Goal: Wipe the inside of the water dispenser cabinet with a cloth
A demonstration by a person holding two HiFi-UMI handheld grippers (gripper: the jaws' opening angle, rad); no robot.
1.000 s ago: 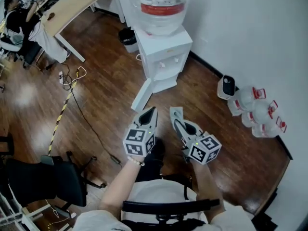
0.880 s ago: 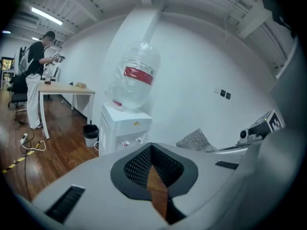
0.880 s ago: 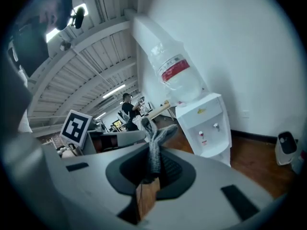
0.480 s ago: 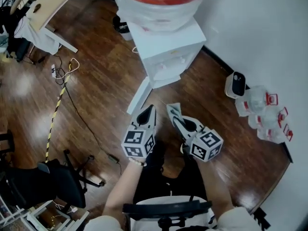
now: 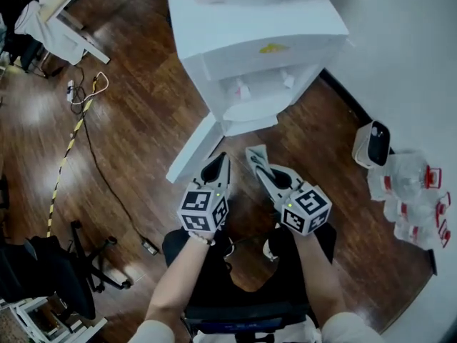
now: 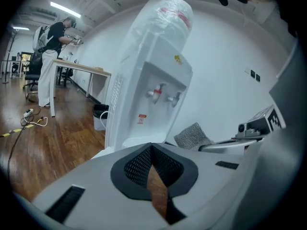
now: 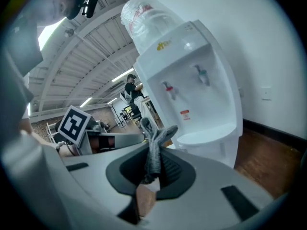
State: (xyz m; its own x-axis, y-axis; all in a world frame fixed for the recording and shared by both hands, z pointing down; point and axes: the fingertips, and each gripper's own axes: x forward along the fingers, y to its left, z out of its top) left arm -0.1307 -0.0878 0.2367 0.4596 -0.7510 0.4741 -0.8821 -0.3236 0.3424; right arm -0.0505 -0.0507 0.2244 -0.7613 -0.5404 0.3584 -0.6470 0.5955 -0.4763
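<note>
The white water dispenser [image 5: 250, 41] stands against the wall, its lower cabinet door [image 5: 191, 151] swung open towards the left. The cabinet's inside is hidden from the head view. My right gripper [image 5: 258, 164] is shut on a grey cloth [image 5: 255, 154], a short way in front of the dispenser's base. The cloth [image 7: 154, 147] sticks up from the right gripper's [image 7: 152, 169] jaws, with the dispenser [image 7: 192, 71] just beyond. My left gripper [image 5: 220, 161] is beside it, shut and empty. From the left gripper [image 6: 151, 150] I see the dispenser [image 6: 153, 80] and the cloth [image 6: 193, 135] at right.
Several empty water bottles [image 5: 410, 199] and a small white device [image 5: 373, 143] lie by the wall at right. A cable [image 5: 86, 120] runs over the wood floor at left, near an office chair [image 5: 43, 270] and a desk [image 5: 57, 20]. A person [image 6: 53, 42] stands far back.
The head view has come closer and the dispenser now fills the top of it. Both grippers are nearer the dispenser's base, the right one still holding the cloth.
</note>
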